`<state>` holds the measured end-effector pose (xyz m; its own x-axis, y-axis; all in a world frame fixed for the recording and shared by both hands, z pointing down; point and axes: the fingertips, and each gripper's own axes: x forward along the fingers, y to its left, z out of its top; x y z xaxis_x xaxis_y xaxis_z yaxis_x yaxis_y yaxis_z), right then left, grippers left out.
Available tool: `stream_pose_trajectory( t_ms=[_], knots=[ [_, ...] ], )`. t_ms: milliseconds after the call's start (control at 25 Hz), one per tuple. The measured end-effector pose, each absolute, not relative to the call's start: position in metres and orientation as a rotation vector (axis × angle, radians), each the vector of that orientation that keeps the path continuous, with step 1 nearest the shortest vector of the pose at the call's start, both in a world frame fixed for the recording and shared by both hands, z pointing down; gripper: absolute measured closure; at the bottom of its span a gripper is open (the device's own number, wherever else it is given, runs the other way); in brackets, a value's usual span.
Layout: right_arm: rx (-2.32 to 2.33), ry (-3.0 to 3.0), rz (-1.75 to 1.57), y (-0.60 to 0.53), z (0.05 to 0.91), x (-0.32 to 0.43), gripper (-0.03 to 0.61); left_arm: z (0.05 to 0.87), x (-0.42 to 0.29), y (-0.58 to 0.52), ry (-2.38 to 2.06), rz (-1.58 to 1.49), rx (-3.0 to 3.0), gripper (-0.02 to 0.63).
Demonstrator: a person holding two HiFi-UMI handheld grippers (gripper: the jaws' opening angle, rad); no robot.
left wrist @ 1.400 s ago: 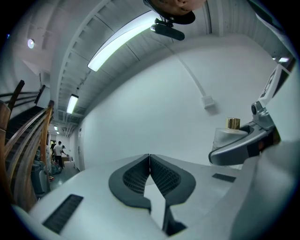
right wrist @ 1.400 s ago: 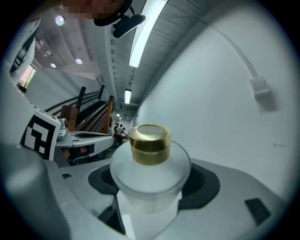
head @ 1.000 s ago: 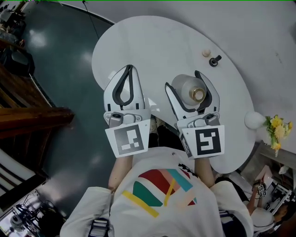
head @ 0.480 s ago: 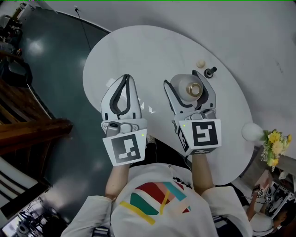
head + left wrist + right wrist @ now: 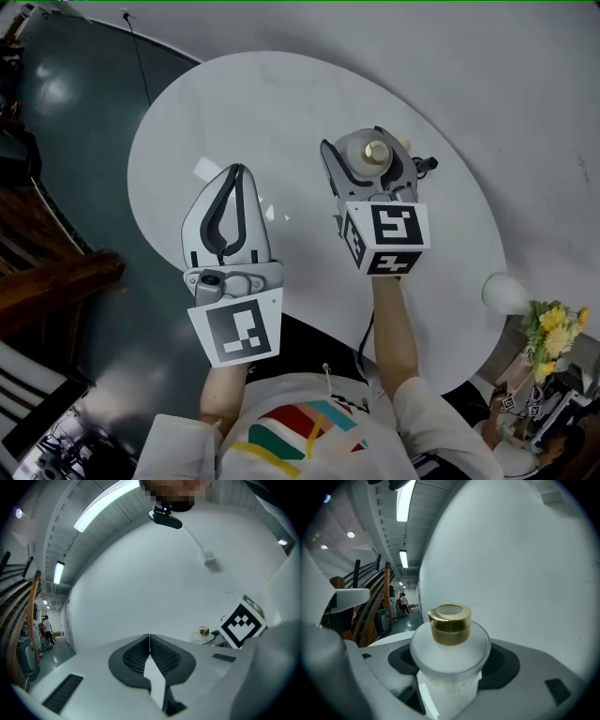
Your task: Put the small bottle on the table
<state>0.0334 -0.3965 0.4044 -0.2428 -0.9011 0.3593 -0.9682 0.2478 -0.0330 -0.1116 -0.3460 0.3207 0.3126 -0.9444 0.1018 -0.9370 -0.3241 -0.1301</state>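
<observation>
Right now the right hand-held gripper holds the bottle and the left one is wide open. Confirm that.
Wrong on the left: the left hand-held gripper is shut, jaws together with nothing between, per the left gripper view. The right hand-held gripper does hold the bottle.

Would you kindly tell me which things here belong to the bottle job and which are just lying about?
Job: small bottle with gold cap, clamped in the right gripper; white table.
Lying about: small black knob on the table; white globe and yellow flowers by its edge; left gripper, shut and empty.

Right gripper (image 5: 451, 679) fingers (image 5: 506, 665) clamp white small bottle (image 5: 450, 656), gold cap (image 5: 450, 624).
</observation>
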Motion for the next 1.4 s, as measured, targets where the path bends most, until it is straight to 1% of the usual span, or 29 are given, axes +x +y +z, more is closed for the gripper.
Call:
stream_pose_trajectory(
  t_ms=[360,640,1400],
  knots=[
    [1.746,-2.131,0.468,-0.459,0.477,0.052,0.232,0.370,-0.117,-0.368,1.868,-0.324,-2.526,0.594],
    [1.733,-2.065,0.501,-0.478,0.515,0.058,0.232,0.392,-0.124,-0.379,1.912,-0.345,-2.517,0.594],
    [1.716,-2.032,0.471,-0.483,0.534,0.053,0.232,0.407,-0.121,-0.381,1.912,-0.368,-2.523,0.595]
  ],
)
